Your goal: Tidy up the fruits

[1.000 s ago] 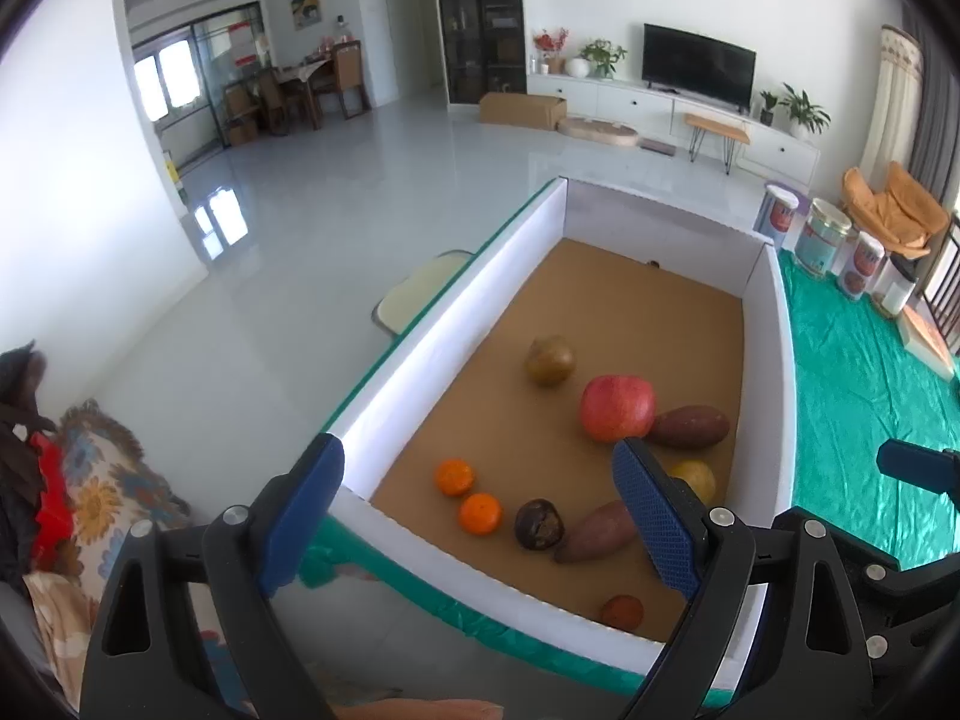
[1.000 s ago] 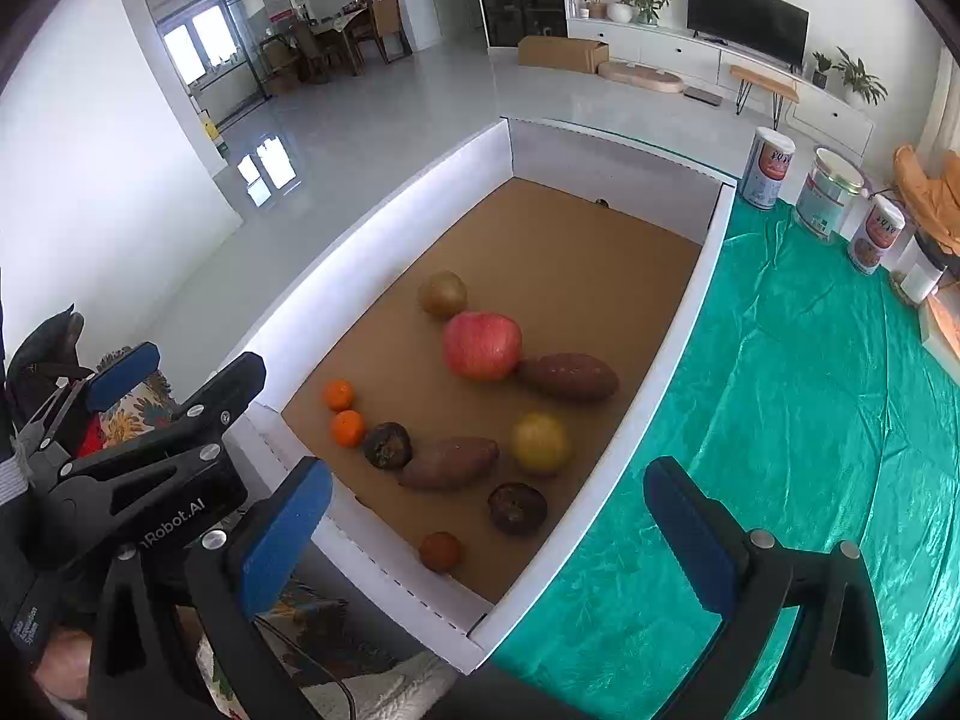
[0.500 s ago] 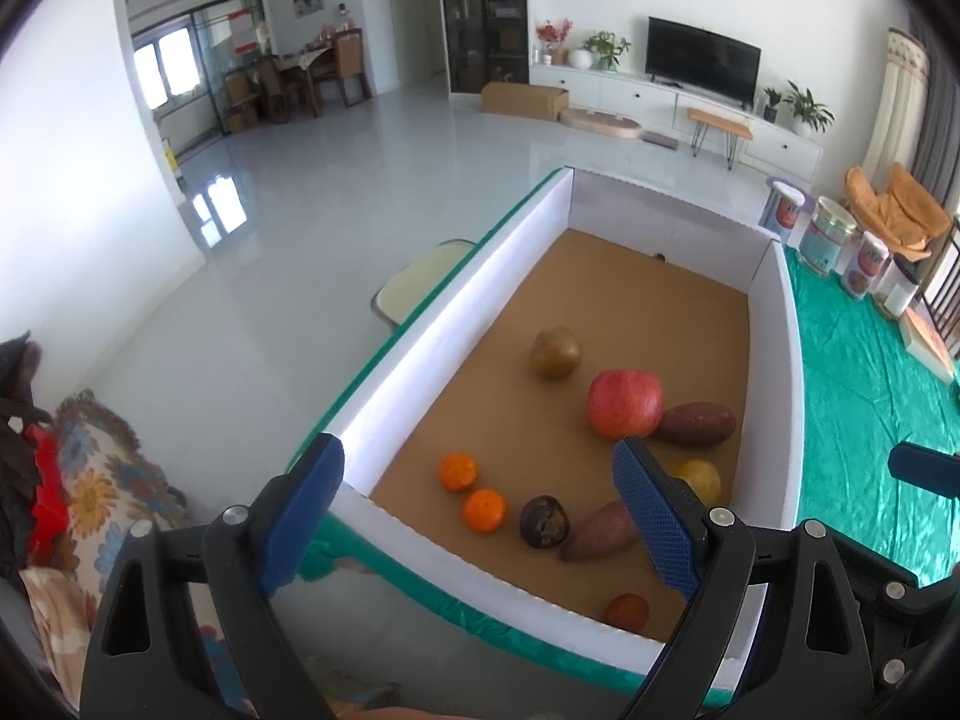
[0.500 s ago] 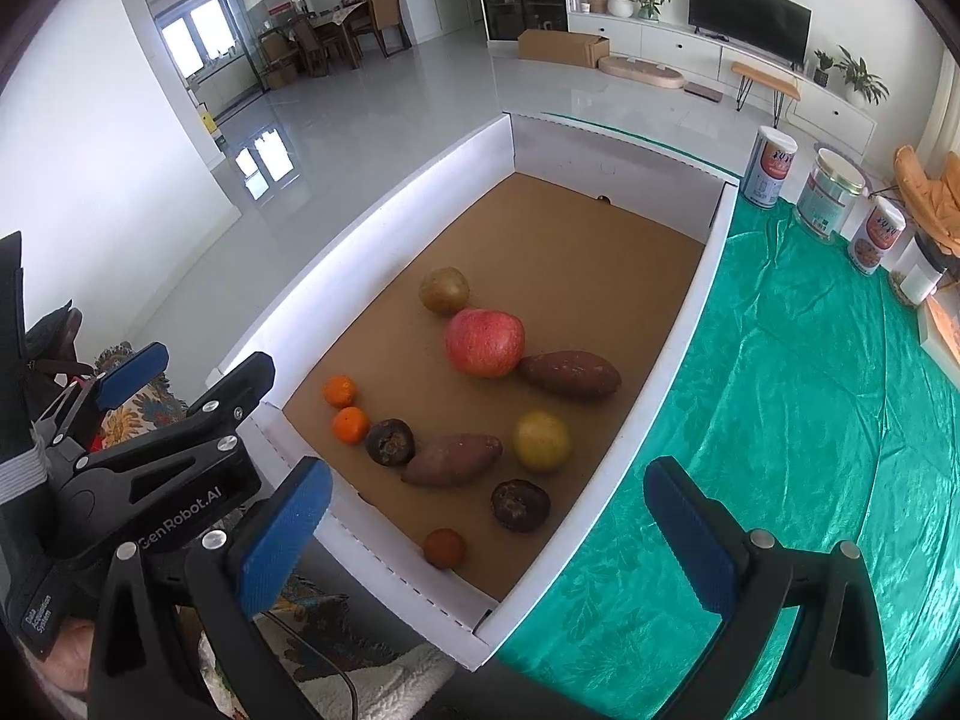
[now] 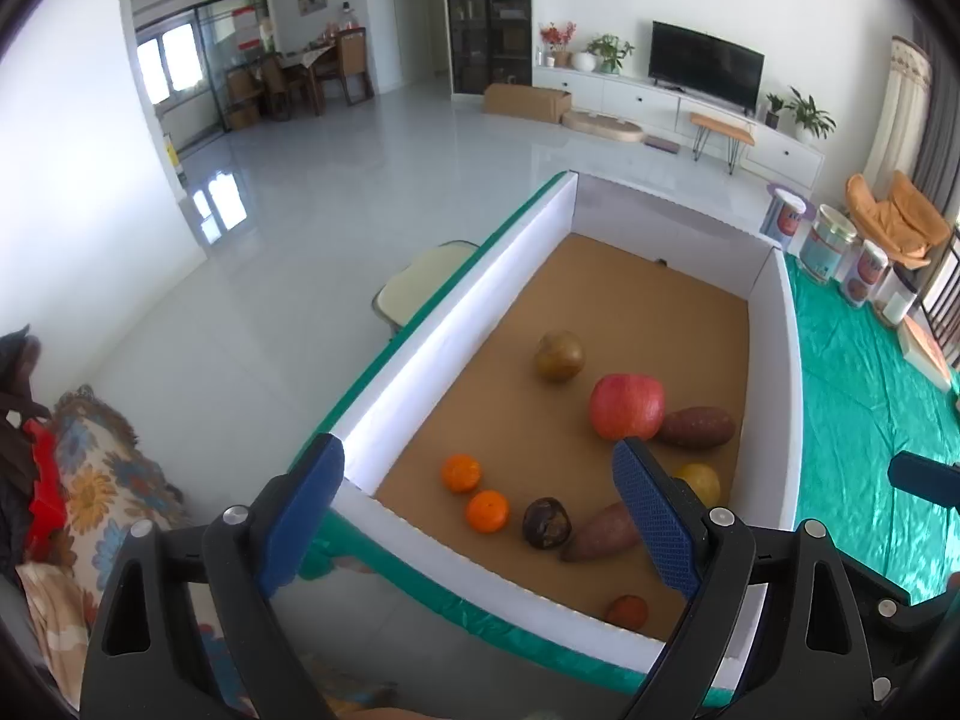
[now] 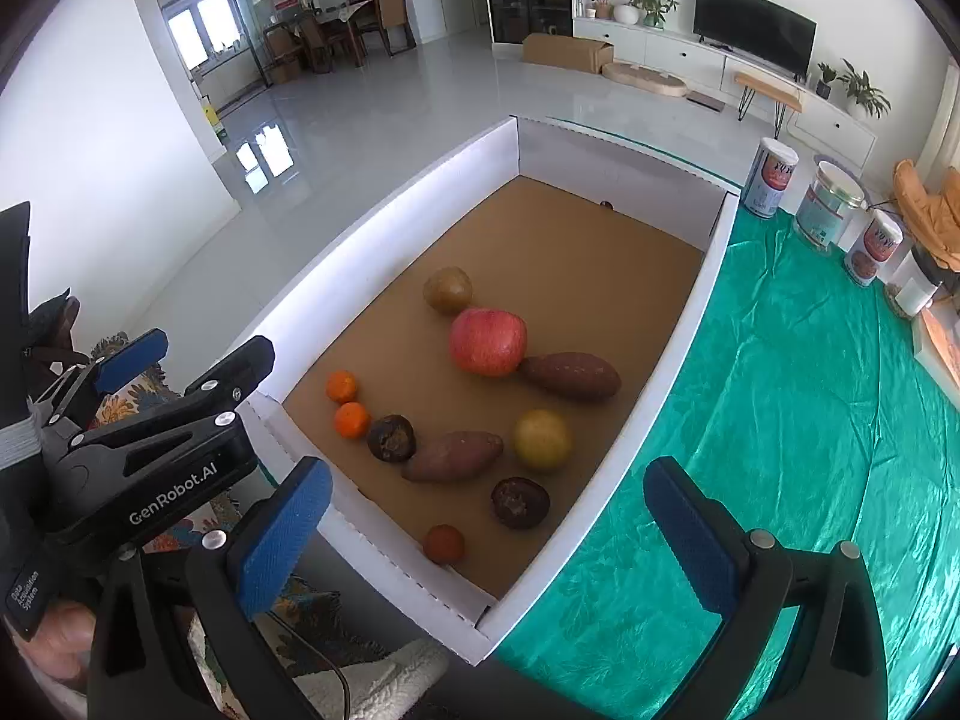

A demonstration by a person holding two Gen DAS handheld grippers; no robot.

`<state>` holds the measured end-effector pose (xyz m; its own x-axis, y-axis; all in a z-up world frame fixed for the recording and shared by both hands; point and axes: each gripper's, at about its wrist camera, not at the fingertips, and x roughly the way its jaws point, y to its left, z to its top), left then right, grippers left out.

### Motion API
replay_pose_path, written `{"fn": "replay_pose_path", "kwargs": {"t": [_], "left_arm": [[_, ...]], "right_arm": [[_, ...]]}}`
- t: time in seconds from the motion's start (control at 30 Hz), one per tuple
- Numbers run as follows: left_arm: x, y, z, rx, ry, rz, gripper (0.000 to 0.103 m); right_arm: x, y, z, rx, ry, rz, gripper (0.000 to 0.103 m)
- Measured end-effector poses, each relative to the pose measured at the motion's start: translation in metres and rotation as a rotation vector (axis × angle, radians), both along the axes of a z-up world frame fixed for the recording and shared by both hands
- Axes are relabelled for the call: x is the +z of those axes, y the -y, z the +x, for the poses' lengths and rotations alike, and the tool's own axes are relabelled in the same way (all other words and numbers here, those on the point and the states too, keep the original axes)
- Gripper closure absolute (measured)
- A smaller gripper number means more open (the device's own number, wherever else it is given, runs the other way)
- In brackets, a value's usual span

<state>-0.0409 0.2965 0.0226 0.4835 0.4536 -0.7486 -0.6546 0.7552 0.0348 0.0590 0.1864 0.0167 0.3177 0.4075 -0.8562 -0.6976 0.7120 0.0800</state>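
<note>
- A bright living room with a glossy pale floor (image 5: 336,192) is lying behind a table draped in green cloth (image 6: 780,420).
- A white-walled tray (image 6: 384,222) with a brown floor is sitting on the cloth, holding all the fruit.
- A red apple (image 6: 487,341) is resting mid-tray, touching a sweet potato (image 6: 570,377); a second sweet potato (image 6: 453,456) is lying nearer.
- Two oranges (image 6: 351,420) are sitting near the tray's left wall.
- The left gripper (image 5: 480,522) is hovering over the tray's near corner, jaws wide, holding nothing.
- The right gripper (image 6: 486,534) is hovering likewise, jaws wide and empty.
</note>
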Motion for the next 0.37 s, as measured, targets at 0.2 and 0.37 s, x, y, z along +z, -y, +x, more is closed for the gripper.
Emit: {"fn": "replay_pose_path", "kwargs": {"t": [0.2,0.37], "left_arm": [[-0.0009,-0.0007,-0.0006,-0.007,0.002,-0.014,0.01],[0.0026,0.0035,-0.0045,-0.015,0.023,-0.006,0.01]], "right_arm": [[-0.0004,0.0,-0.0005,-0.001,0.001,0.0,0.0],[-0.0002,0.0004,-0.0019,0.004,-0.008,0.012,0.0]]}}
